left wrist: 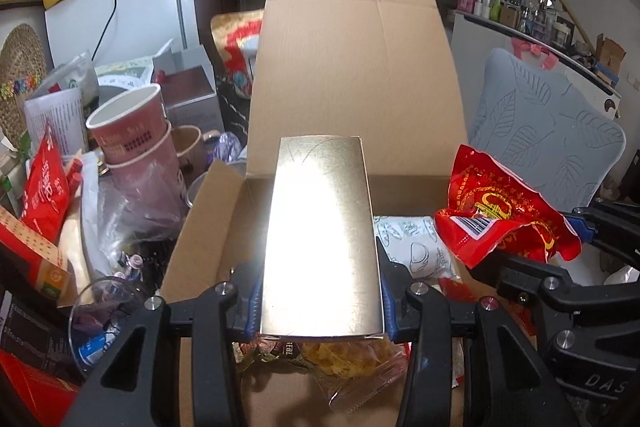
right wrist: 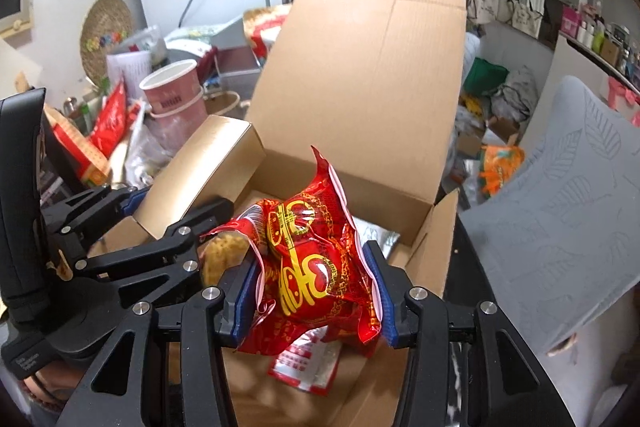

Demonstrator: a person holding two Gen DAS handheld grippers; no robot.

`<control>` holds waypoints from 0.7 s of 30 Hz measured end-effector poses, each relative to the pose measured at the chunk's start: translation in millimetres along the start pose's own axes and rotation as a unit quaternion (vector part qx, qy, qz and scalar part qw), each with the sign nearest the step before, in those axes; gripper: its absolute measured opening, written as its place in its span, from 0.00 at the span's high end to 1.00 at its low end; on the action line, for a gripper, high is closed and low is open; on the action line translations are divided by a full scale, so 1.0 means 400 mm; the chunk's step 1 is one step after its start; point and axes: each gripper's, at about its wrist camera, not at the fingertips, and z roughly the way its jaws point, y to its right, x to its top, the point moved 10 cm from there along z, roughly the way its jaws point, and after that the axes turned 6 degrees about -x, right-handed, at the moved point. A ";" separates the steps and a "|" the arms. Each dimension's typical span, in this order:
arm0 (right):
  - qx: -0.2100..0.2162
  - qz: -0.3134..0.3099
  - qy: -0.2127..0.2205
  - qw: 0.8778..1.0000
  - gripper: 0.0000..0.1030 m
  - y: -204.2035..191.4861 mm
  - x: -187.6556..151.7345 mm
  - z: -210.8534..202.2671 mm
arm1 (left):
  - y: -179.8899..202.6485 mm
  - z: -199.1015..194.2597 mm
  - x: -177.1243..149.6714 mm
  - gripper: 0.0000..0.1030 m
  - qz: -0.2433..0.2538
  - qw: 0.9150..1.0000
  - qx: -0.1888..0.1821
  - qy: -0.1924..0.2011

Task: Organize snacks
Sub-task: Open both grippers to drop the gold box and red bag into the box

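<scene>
My left gripper (left wrist: 320, 301) is shut on a shiny gold carton (left wrist: 322, 239), held lengthwise over the open cardboard box (left wrist: 352, 75). My right gripper (right wrist: 314, 297) is shut on a crumpled red snack packet (right wrist: 312, 255) with yellow print, also above the box. The left wrist view shows that red snack packet (left wrist: 500, 215) and the right gripper (left wrist: 568, 251) at the right; the right wrist view shows the gold carton (right wrist: 200, 171) and left gripper (right wrist: 156, 215) at the left. Inside the box lie a bag of yellow crisps (left wrist: 348, 359), a white packet (left wrist: 420, 247) and a red-and-white sachet (right wrist: 304, 359).
Left of the box stand stacked pink paper cups (left wrist: 132, 131), red packets (left wrist: 44, 187), a clear plastic bag (left wrist: 132, 211) and a white fridge (left wrist: 120, 15). A grey leaf-patterned cushion (left wrist: 548, 131) rests at the right. The box's tall back flap (right wrist: 360, 75) stands upright.
</scene>
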 end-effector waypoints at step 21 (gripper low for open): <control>-0.051 0.008 0.002 0.999 0.41 0.052 -0.003 0.002 | 0.001 -0.001 -0.015 0.30 -0.008 0.999 0.017 -0.035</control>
